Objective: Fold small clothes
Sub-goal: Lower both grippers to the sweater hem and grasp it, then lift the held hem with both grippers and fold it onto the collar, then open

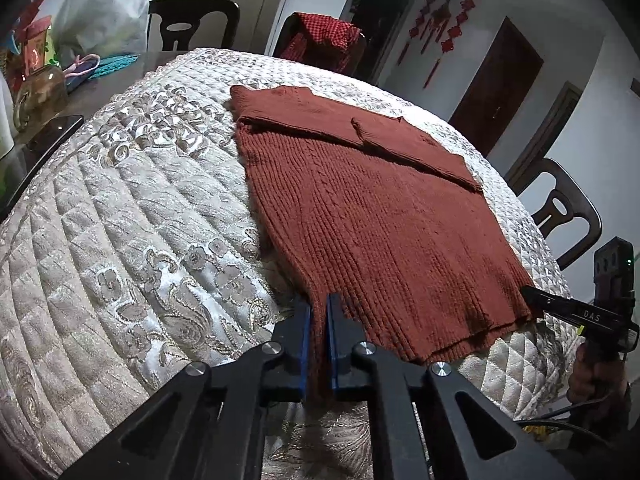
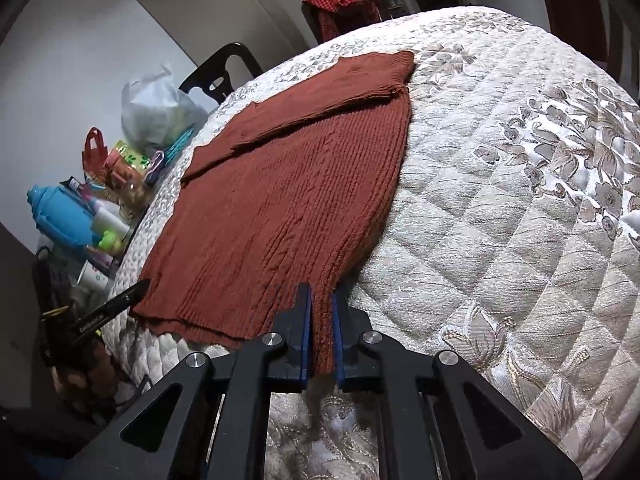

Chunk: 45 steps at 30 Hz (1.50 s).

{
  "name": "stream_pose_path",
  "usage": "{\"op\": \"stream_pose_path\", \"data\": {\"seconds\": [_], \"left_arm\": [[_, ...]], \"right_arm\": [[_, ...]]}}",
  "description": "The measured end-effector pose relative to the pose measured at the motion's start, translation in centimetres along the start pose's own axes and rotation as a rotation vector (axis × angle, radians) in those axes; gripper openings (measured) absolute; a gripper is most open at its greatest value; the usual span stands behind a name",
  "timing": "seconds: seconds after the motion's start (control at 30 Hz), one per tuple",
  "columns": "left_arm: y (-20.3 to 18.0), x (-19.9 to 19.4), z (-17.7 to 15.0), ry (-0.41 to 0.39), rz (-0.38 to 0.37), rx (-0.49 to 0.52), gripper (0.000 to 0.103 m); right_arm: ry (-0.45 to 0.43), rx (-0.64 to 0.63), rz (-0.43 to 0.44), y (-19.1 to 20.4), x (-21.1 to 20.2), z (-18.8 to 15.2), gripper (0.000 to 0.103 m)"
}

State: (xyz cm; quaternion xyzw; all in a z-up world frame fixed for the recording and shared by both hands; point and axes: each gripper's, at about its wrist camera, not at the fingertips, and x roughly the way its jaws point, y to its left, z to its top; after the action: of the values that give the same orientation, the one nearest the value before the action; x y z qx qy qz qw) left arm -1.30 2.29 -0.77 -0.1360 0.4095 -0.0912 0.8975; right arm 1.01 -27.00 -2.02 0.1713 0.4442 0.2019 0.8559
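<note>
A rust-red knit sweater (image 1: 372, 208) lies flat on a quilted cream bedcover (image 1: 132, 216), sleeves folded across its upper part. My left gripper (image 1: 319, 308) is shut on the hem's near left corner. My right gripper (image 2: 321, 300) is shut on the hem's near right corner of the sweater (image 2: 288, 184). The right gripper (image 1: 532, 294) also shows at the right edge of the left wrist view, and the left gripper (image 2: 140, 286) shows at the left of the right wrist view.
The bedcover (image 2: 520, 208) spreads wide to the right. Dark chairs (image 1: 560, 208) stand around it; one holds a red checked cloth (image 1: 328, 36). A side surface holds a plastic bag (image 2: 156, 112), a blue bottle (image 2: 60, 212), a jar (image 1: 38, 94) and small items.
</note>
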Motion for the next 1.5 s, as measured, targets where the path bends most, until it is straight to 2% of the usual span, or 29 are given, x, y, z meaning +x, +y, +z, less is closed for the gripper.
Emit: {"op": "stream_pose_path", "data": {"seconds": [0.2,0.4,0.57,0.73,0.97,1.23,1.5], "left_arm": [[0.9,-1.9,0.7,-0.059,-0.056,-0.024,0.007],[1.8,-5.0,1.4,-0.138,-0.108,-0.048,0.007],[2.0,-5.4,2.5,-0.181,-0.139,-0.066,0.007],[1.7,-5.5,5.1,-0.229,-0.143,-0.053,0.007],[1.4,-4.7,11.3,-0.301,-0.127,-0.004,0.007],[2.6,1.2,18.1,-0.231,-0.086,-0.034,0.007],[4.7,9.5,20.5,-0.070,-0.028,-0.087,0.007]], "right_arm": [[-0.041,0.012,0.039,-0.5,-1.7,-0.1,0.008],[-0.098,0.015,0.124,-0.4,-4.5,-0.2,0.008],[-0.145,0.022,0.176,-0.2,-5.3,0.8,0.008],[-0.198,0.008,0.213,0.2,-5.6,3.3,0.008],[-0.267,-0.029,0.222,1.3,-5.0,9.4,0.008],[-0.241,0.016,0.215,-0.2,-1.0,16.2,0.008],[-0.130,0.134,0.178,-3.6,5.7,19.2,0.008]]}}
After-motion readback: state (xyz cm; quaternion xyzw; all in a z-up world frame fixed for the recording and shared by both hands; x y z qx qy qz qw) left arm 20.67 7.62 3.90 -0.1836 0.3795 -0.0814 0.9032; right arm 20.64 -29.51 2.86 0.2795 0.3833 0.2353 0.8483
